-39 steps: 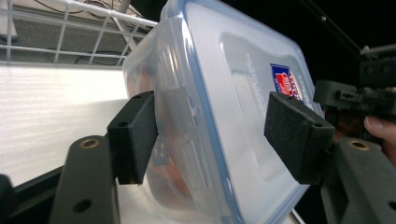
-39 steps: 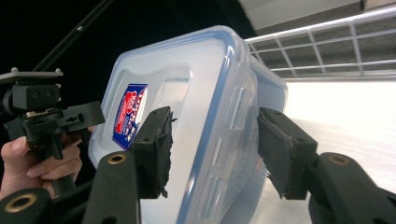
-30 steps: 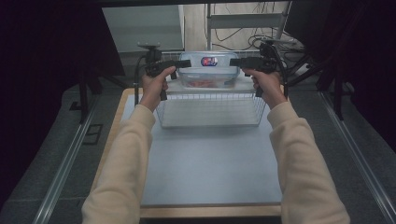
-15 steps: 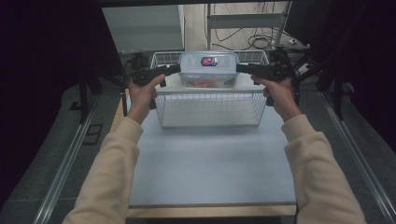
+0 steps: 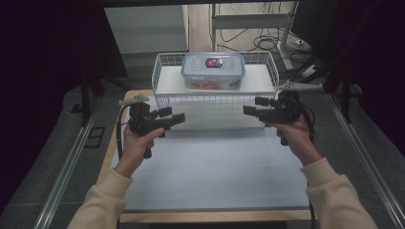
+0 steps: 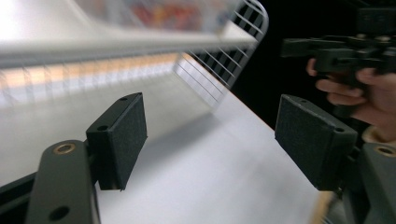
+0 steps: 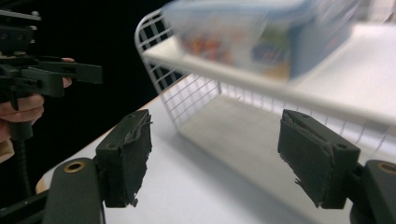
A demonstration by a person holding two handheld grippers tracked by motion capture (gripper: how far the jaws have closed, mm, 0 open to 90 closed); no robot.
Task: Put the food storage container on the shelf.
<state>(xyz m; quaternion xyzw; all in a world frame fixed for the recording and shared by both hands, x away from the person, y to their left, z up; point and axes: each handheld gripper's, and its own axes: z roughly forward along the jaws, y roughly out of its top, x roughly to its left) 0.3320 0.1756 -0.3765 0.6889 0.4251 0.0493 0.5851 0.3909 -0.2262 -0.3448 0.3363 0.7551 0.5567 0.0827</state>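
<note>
A clear plastic container [image 5: 213, 70] with a blue lid stands on a white board laid across the top of a white wire basket [image 5: 215, 102] at the table's far end. It looks blurred in the right gripper view, container [image 7: 261, 32] above basket [image 7: 187, 98]. My left gripper [image 5: 175, 116] hovers over the table in front of the basket's left corner, open and empty, its pads [image 6: 119, 140] wide apart. My right gripper [image 5: 250, 106] hovers in front of the right corner. Its jaws have just been opening, and nothing is between its worn pads [image 7: 317, 163].
The white tabletop [image 5: 210, 167] stretches between the basket and the person's sleeves. Metal rails [image 5: 67, 167] run along both sides of the table. Cables and a frame lie on the floor behind the basket. Each gripper view shows the other hand's gripper [image 6: 341, 51], [image 7: 46, 70] farther off.
Both hands have come away from the container's two sides and moved back toward the person and slightly down. The container stays on the board.
</note>
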